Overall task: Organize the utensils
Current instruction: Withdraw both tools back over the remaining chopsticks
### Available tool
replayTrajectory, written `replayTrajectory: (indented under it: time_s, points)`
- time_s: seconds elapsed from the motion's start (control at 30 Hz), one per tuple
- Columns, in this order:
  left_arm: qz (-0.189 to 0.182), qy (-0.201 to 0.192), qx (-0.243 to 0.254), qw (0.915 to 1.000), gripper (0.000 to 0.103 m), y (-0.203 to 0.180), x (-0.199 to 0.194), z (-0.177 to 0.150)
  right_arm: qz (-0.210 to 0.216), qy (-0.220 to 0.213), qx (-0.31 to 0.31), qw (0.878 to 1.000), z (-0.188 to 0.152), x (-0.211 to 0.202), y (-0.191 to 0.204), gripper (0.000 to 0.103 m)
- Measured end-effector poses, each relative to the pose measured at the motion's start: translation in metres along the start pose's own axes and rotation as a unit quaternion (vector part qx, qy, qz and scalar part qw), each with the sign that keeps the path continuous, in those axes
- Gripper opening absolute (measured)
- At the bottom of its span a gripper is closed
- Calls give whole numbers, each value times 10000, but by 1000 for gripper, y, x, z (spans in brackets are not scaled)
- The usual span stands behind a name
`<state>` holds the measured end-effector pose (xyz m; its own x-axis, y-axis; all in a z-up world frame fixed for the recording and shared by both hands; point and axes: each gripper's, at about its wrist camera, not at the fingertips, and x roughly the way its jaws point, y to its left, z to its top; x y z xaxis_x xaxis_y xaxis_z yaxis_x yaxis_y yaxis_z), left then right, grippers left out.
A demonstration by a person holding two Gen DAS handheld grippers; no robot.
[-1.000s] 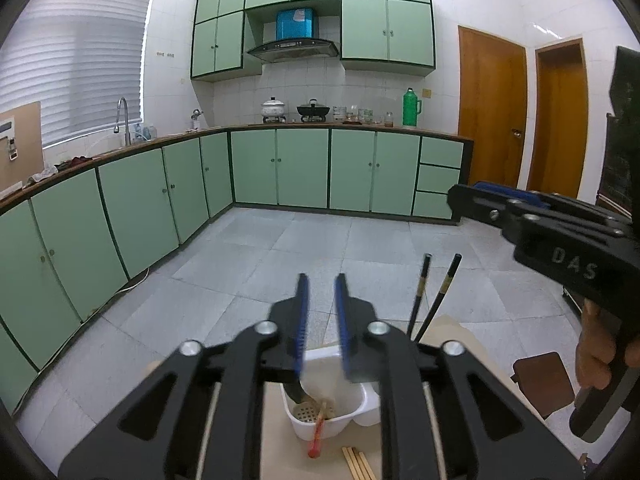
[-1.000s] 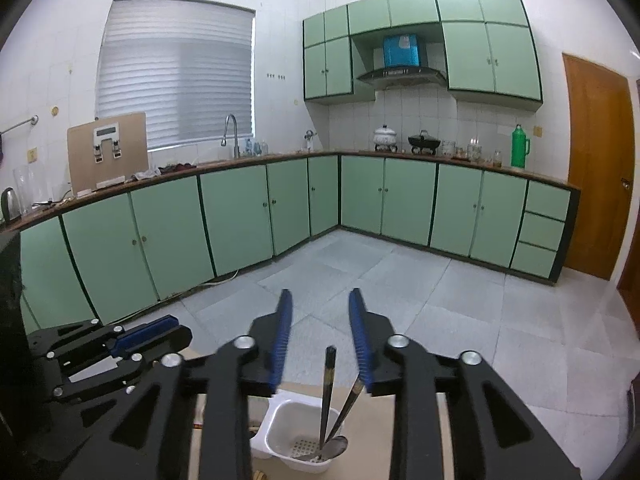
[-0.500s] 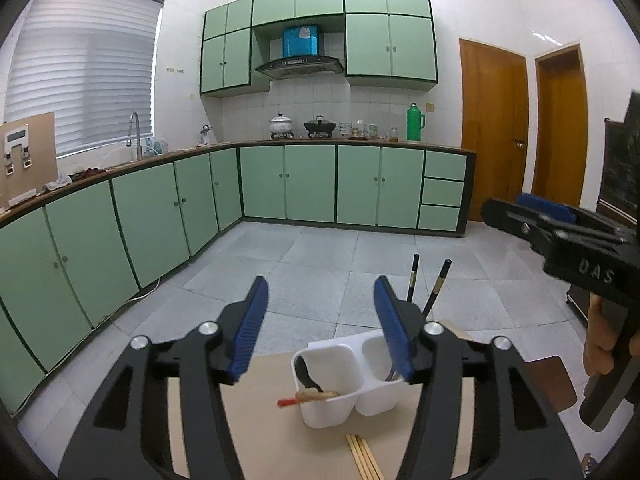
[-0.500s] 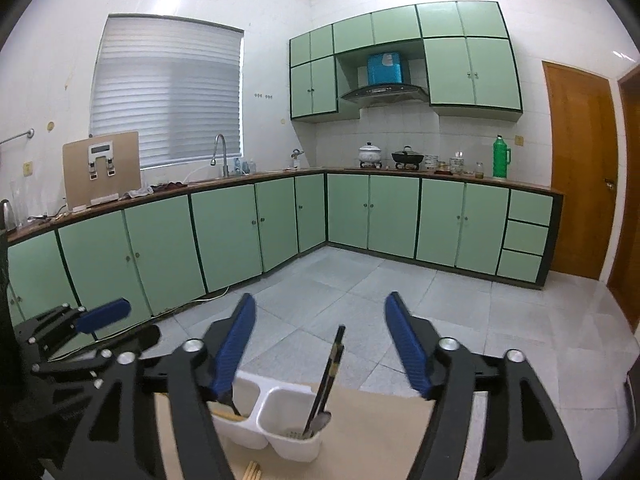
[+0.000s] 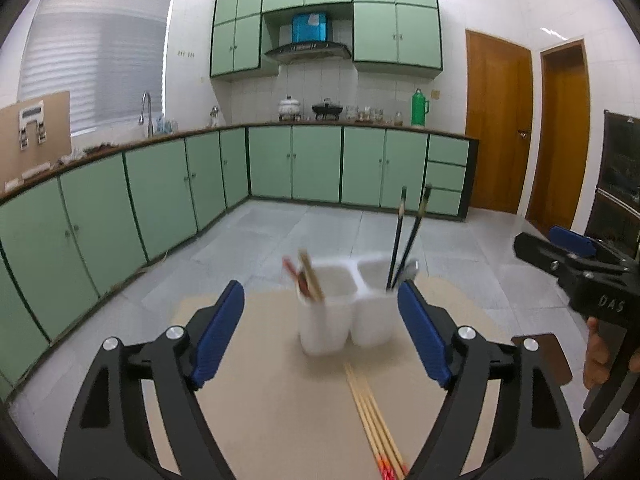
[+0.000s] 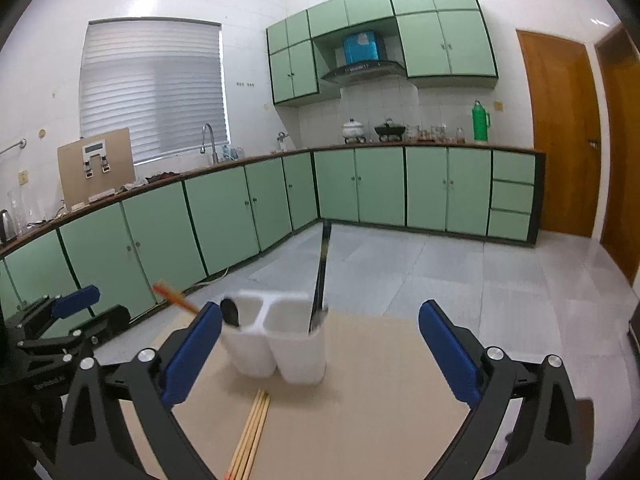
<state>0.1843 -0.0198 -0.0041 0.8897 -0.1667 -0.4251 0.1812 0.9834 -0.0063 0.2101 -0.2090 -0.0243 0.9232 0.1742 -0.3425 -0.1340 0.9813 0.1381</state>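
Observation:
A white two-compartment utensil holder [image 5: 347, 306] stands on a tan table [image 5: 280, 408]. Its left compartment holds a red-tipped wooden chopstick pair [image 5: 306, 278] and a dark spoon [image 6: 230, 312]. Its right compartment holds black chopsticks [image 5: 406, 236] and a metal spoon. Several wooden chopsticks [image 5: 374, 416] lie on the table in front of the holder, also in the right wrist view [image 6: 252, 428]. My left gripper [image 5: 320, 332] is open and empty, short of the holder. My right gripper [image 6: 320, 354] is open and empty, also short of the holder [image 6: 280, 340].
A dark brown coaster-like square [image 5: 544, 354] lies at the table's right edge. Green kitchen cabinets [image 5: 160, 200] and a grey tiled floor lie beyond the table. The right gripper's body [image 5: 580, 280] shows at right in the left wrist view.
Both grippers opened wide and drew back and down from the holder. The chopsticks and spoons they held now stand in the holder's compartments.

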Motion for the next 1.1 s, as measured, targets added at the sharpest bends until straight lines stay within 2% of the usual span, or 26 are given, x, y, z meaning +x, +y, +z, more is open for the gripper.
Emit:
replayTrajectory:
  time_s: [0.13,0.27,0.67,0.9,1.1]
  points:
    - [14,202,-69,9998,86,2,-4,-29,-16,240,122,9996,-27,-11,-3,97]
    - [-35,480,-178,9987,86,4,-4,-60,-55,549,83,9984,-56,-18,-1,97]
    - [72,1238,-67,9923,88,7,0,-134,-313,1340,62,9905,-135,-17,6,97]
    - [133,1531,-32,9881,88,8,2,-154,-292,1690,-96,9851,-165,-14,20,97]
    - [190,1601,-41,9869,88,9,1,-159,-170,1944,-2,9808,-181,-12,29,97]
